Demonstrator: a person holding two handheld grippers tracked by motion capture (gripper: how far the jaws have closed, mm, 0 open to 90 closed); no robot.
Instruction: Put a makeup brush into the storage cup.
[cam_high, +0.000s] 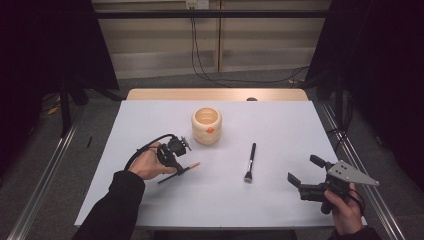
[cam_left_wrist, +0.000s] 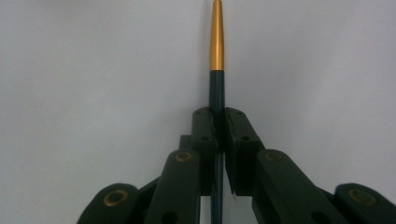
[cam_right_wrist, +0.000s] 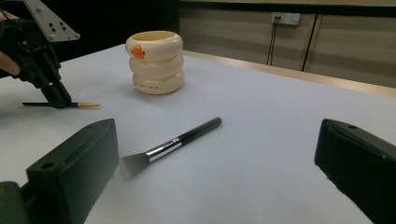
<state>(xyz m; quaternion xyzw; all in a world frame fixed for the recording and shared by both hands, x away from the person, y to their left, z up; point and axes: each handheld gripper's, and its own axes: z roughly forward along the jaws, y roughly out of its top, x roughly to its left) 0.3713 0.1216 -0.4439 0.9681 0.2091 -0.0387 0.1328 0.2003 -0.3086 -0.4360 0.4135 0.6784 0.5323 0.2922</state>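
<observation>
left gripper (cam_high: 182, 168) clamped on a thin dark stick w/ tapered gold tip (cam_left_wrist: 216, 37), lying low on the matte white table (cam_high: 280, 125). right gripper (cam_high: 301, 172) jaws wide apart, nothing in them. betw them: flat brush (cam_right_wrist: 173, 144), black handle, chrome ferrule. glossy cream ringed cup (cam_high: 206, 125) well behind.

Left gripper view: thin dark stick with gold tapered tip (cam_left_wrist: 216, 56) — tip cut off by top edge, lower shaft hidden between the clamped jaws. Cream ringed ceramic cup (cam_right_wrist: 155, 62) — lettering under its orange mark too small to read. Flat silver-ferruled black-handled brush (cam_right_wrist: 170, 146) — bristles blurred.
</observation>
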